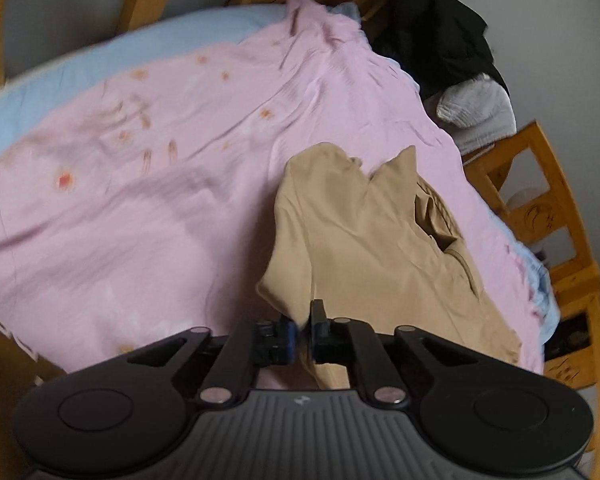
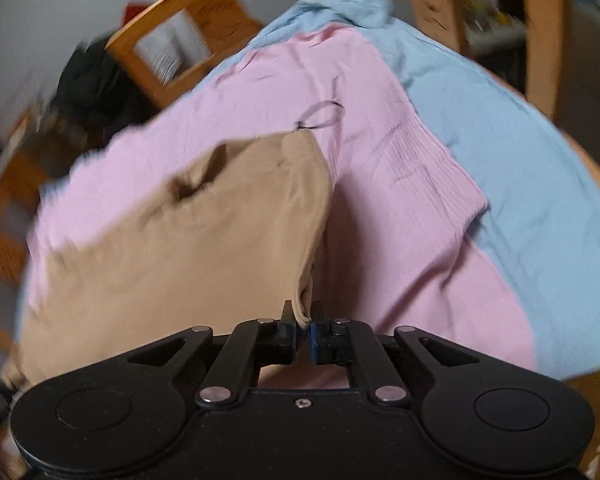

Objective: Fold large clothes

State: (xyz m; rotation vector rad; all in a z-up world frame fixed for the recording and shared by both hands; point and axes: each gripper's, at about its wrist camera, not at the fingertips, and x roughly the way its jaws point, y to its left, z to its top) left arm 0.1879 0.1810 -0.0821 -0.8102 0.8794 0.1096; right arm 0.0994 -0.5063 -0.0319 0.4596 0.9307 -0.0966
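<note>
A tan garment (image 1: pixel 380 240) lies on a pink bedspread (image 1: pixel 140 200), folded over itself with a pocket showing. My left gripper (image 1: pixel 303 328) is shut on its near edge and lifts that edge off the bed. In the right wrist view the same tan garment (image 2: pixel 180 248) hangs to the left over the pink bedspread (image 2: pixel 400 220). My right gripper (image 2: pixel 302 326) is shut on a corner fold of it. Both views are blurred by motion.
A light blue sheet (image 2: pixel 520 168) lies under the pink spread. Wooden bed rails (image 1: pixel 556 216) run along the right and far sides. A black garment (image 1: pixel 440 40) and a grey knit (image 1: pixel 476 108) are piled at the far right corner.
</note>
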